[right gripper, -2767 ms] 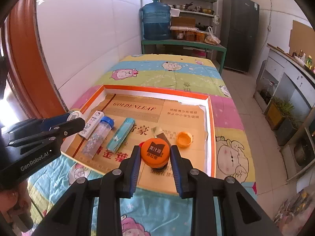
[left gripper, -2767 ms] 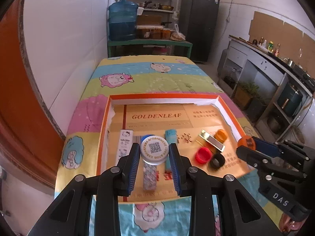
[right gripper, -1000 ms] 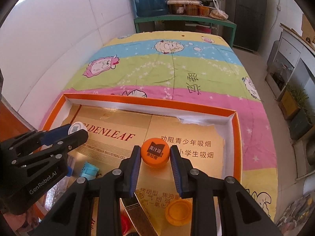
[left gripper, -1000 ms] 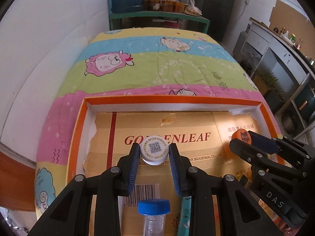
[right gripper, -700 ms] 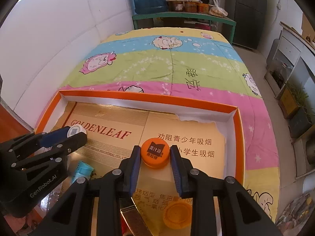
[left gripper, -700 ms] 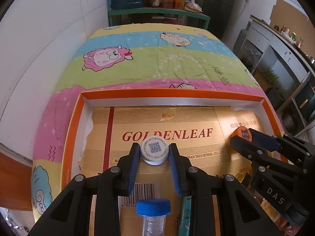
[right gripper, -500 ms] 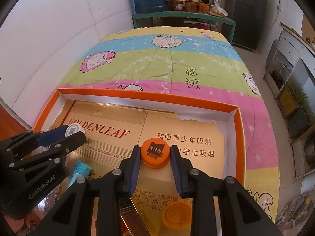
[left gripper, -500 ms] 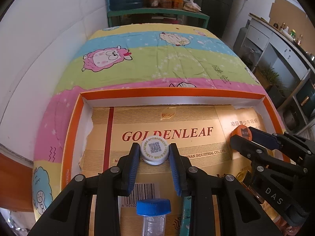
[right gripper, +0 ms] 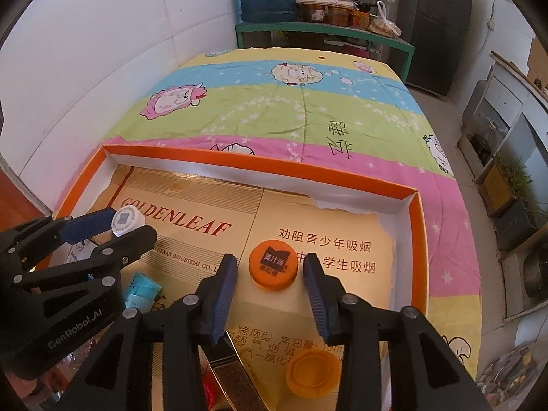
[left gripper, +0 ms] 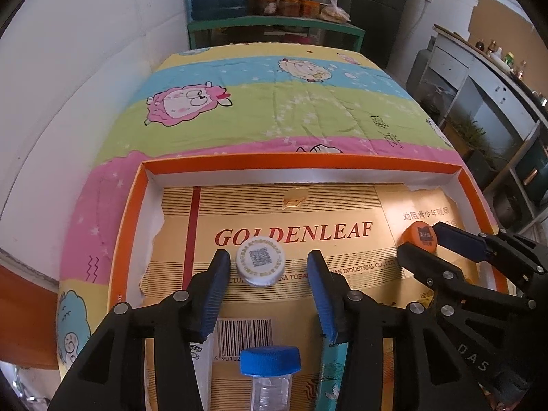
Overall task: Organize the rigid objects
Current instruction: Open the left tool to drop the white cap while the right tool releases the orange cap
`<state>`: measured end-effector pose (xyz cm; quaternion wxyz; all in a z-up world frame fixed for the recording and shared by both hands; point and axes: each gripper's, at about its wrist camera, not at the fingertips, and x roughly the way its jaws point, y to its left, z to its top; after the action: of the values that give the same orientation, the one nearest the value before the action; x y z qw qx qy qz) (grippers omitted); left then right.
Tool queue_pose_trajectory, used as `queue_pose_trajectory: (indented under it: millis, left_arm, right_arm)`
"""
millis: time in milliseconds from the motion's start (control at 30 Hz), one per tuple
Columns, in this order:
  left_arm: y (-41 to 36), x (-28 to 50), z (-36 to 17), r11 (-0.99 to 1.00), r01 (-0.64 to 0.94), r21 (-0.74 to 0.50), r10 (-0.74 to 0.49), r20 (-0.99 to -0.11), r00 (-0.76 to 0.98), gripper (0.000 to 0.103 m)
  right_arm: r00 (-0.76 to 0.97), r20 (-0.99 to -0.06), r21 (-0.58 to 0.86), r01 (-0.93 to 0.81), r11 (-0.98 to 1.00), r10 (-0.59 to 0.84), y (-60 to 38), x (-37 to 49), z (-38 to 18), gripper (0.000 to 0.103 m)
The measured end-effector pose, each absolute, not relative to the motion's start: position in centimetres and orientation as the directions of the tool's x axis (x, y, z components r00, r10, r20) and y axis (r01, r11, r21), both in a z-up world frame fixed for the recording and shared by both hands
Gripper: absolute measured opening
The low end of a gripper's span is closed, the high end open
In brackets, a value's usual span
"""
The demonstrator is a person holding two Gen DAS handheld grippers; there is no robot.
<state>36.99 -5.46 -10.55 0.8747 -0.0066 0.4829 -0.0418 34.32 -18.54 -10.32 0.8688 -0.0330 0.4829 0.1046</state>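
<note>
A white cap with a QR code (left gripper: 260, 265) lies on the cardboard floor of the orange-rimmed tray (left gripper: 301, 164). My left gripper (left gripper: 269, 291) is open around it, jaws apart and clear of it. An orange cap with black print (right gripper: 273, 264) lies on the tray floor to the right. My right gripper (right gripper: 270, 289) is open around it, not touching. Each gripper shows in the other's view: the right gripper (left gripper: 419, 243) and the left gripper (right gripper: 132, 226).
Near the tray's front edge lie a clear vial with a blue cap (left gripper: 270, 373), a teal box (left gripper: 334, 373), a white box (left gripper: 197, 349), an upturned orange cap (right gripper: 313, 371) and a brown-gold bar (right gripper: 233, 382). A cartoon bedsheet (right gripper: 301, 102) covers the surface beyond the tray.
Both grippers have opened. The white cap and the orange cap, held half a second ago, now rest on the tray floor between the spread jaws.
</note>
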Motion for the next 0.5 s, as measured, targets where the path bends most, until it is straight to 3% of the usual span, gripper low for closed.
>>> queue_pose_trajectory:
  millis: [500]
  left_arm:
    - [-4.6, 35.6, -9.3, 0.996, 0.056, -0.066, -0.086, -0.819, 0.567, 0.049]
  right_arm:
    - [0.566, -0.812, 0.048, -0.173, 0.984, 0.139, -18.9, 32.4, -8.7, 0.040]
